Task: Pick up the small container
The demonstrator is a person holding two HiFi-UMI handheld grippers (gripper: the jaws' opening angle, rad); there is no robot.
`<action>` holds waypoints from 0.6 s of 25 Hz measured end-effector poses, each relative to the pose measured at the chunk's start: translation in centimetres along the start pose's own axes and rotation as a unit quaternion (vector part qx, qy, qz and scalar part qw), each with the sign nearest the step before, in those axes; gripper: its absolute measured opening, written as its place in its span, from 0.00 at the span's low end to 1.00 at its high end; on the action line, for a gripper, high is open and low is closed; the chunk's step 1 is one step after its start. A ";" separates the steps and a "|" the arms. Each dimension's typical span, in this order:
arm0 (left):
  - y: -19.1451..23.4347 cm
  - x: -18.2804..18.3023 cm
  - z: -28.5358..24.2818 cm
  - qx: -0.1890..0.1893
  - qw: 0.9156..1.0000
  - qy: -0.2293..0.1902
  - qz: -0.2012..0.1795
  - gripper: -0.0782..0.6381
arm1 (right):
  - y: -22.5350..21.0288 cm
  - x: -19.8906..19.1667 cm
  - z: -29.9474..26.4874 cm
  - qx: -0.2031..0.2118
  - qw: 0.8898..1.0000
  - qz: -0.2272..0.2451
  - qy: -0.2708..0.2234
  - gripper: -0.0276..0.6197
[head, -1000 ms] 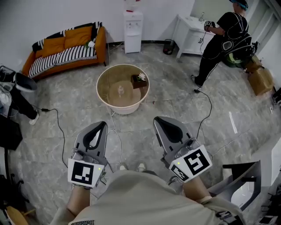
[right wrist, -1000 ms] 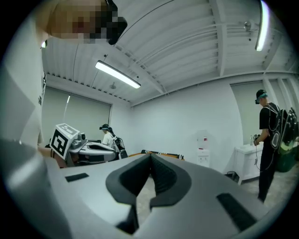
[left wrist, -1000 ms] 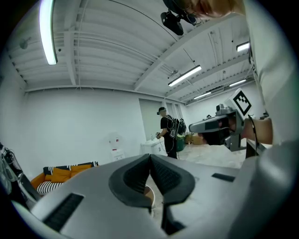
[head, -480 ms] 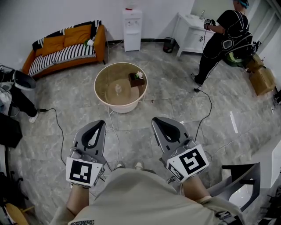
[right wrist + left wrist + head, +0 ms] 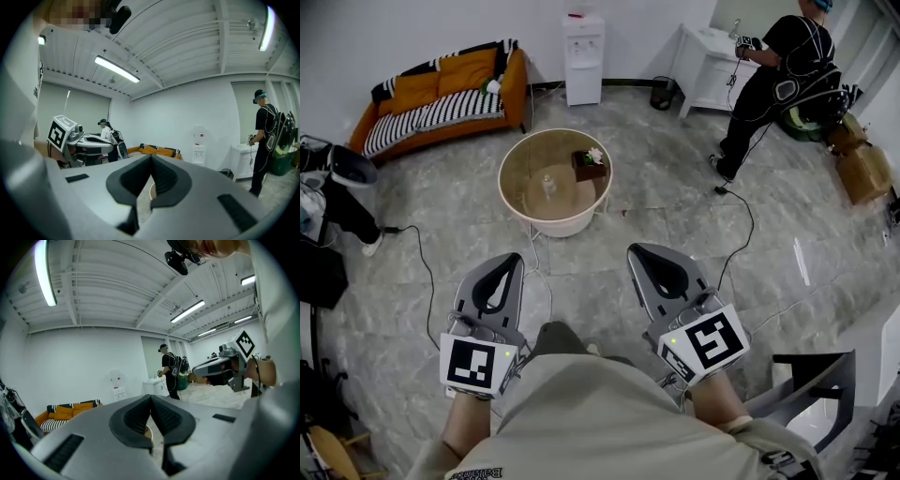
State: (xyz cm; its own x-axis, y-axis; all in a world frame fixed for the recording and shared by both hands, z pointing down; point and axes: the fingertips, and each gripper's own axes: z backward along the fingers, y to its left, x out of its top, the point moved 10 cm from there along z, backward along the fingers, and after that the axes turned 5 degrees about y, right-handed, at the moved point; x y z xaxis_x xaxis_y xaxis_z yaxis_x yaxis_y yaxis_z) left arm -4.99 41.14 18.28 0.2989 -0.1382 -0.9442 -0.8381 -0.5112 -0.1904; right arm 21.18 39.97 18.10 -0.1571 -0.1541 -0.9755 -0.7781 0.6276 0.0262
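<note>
Left claw (image 5: 512, 261): shut tight with nothing in it, held low in front of the body.
Right claw (image 5: 637, 253): also fully closed and empty, level with the left one.
Small container: probably the little clear item (image 5: 548, 185) on the round bench (image 5: 514, 202), well ahead of both claws. It was too small to tell its kind.
Neighbour: a dark box with a white flower (image 5: 589, 165) stood near it on the same top.
In the way: open floor, crossed by a pale cable (image 5: 542, 272) that ran from the bench toward the person's feet. A black cable (image 5: 425, 272) lay off to the left.
Around: an orange sofa (image 5: 441, 98), a water dispenser (image 5: 584, 58) and another person (image 5: 773, 80) at a white cabinet (image 5: 703, 70), all well clear of the route.
Risk, walking: a foot could catch the pale cable and jolt the bench.
Risk, reaching: a claw that arrived closed would shove the light container instead of gripping it, and a careless sweep could knock the flower box.
</note>
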 end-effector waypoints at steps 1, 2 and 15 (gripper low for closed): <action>-0.1 0.0 -0.2 0.002 1.000 0.000 0.000 0.12 | -0.2 -0.1 0.1 0.001 1.000 -0.002 -0.001 0.04; -0.2 0.1 -0.4 0.003 1.000 -0.001 0.000 0.12 | -0.5 -0.2 0.1 0.002 1.000 -0.002 -0.001 0.04; 1.3 -1.0 -3.9 0.014 1.000 -0.003 -0.007 0.12 | -2.6 -1.6 -3.7 0.010 1.000 0.003 0.000 0.04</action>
State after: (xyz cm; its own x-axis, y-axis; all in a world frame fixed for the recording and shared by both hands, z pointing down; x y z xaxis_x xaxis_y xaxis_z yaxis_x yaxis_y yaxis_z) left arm -4.58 37.35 20.05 0.3076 -0.1257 -0.9432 -0.8460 -0.4898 -0.2106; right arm 21.17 35.75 20.42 -0.1610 -0.1503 -0.9754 -0.7652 0.6432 0.0272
